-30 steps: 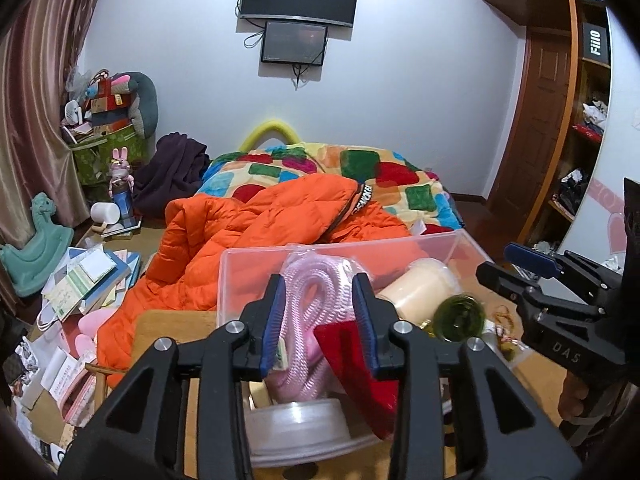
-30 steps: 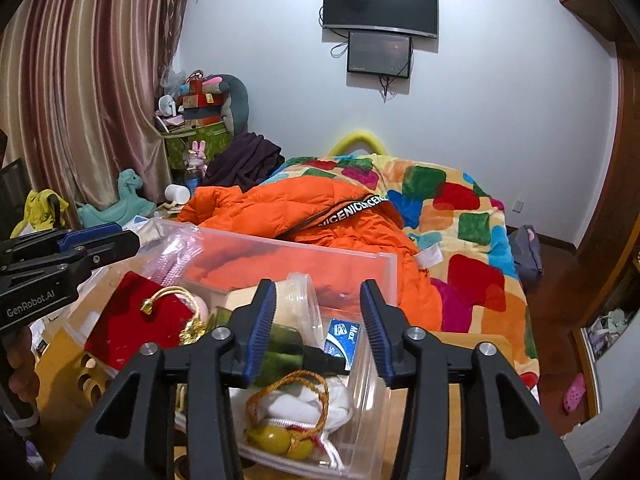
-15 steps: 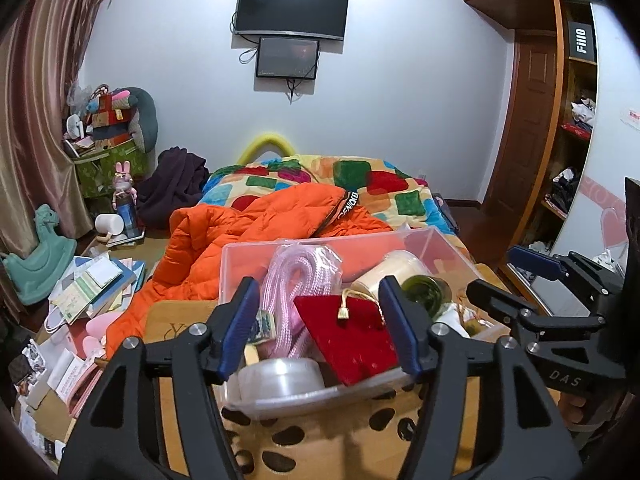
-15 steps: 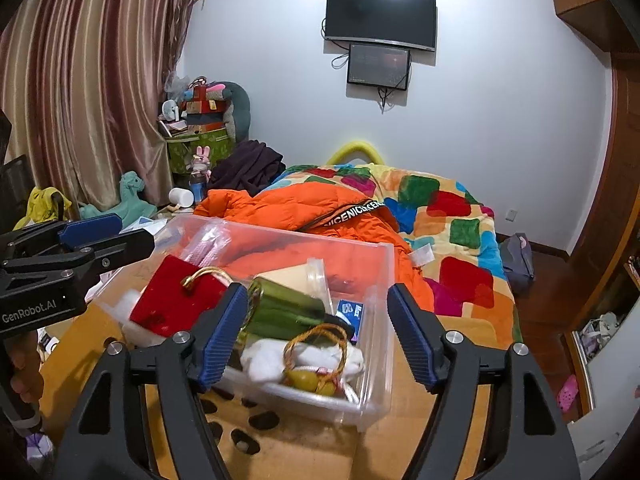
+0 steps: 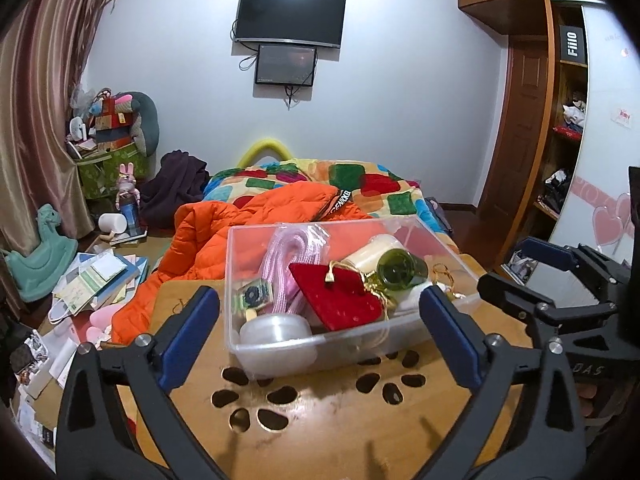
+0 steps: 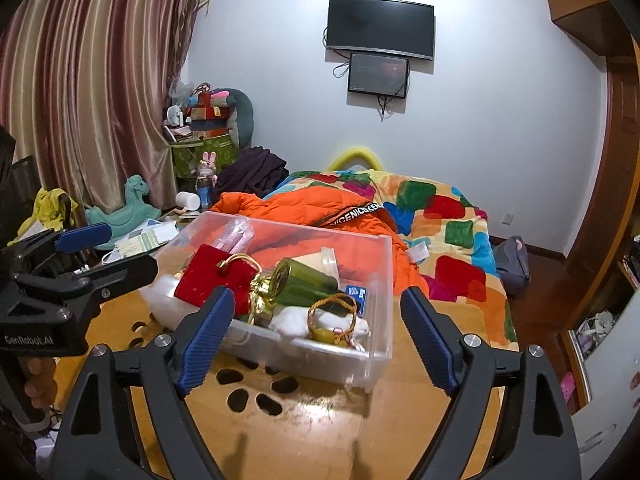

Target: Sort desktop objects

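A clear plastic box stands on the wooden table, which has paw-shaped cut-outs. In it lie a red velvet pouch, a green bottle, a bagged pink coil and a tape roll. My left gripper hangs in front of the box, its jaws opening wide, pads touching nothing. My right gripper is at the box's right front, jaws also opening, nothing gripped.
An orange jacket and a bed with a patchwork quilt lie just behind the table. Papers and books litter the floor at left. Wooden shelves stand at right. A person's fingers hold the left gripper's handle.
Both grippers have drawn back from the box and their jaws have spread wide. The box, earlier close under the fingertips, now shows whole on the table.
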The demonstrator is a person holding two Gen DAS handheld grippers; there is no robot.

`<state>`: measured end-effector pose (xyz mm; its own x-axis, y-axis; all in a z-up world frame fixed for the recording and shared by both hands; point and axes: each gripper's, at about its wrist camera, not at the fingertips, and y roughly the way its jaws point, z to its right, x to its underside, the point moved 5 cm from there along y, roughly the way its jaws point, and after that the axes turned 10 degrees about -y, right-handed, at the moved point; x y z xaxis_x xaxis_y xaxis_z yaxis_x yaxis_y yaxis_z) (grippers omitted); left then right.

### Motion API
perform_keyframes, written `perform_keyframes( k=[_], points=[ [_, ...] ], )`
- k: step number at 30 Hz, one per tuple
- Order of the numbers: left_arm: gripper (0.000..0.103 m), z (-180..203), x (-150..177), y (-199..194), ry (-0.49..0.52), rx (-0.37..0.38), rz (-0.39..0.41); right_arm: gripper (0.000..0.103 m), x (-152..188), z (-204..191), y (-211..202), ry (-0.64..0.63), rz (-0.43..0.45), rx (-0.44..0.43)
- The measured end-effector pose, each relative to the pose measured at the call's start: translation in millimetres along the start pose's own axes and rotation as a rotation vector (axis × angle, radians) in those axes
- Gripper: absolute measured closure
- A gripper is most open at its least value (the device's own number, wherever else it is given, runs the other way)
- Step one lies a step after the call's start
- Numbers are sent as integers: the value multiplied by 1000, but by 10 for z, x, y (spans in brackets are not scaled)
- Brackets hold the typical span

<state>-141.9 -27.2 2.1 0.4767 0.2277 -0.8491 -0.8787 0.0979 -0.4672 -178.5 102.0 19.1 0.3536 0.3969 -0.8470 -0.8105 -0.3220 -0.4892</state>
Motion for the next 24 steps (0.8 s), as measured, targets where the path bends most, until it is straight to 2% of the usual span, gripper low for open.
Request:
perform_keyframes(
  k=[2,4,7,14,24],
  points=[
    [1,19,46,-30,3,-3,-2,6,37,4,-53,12,4,0],
    [1,21,75,-55,2,-10,-2,0,77,20,-122,35,18,9],
    [1,3,145,-110,0,-29,4,0,141,67,-208,85,30,32],
    [1,-19,305,-229,9,-45,14,0,363,166,-295,163,18,17],
    [1,122,437,-313,11,-5,15,0,565,35,-386,55,-7,79]
  ],
)
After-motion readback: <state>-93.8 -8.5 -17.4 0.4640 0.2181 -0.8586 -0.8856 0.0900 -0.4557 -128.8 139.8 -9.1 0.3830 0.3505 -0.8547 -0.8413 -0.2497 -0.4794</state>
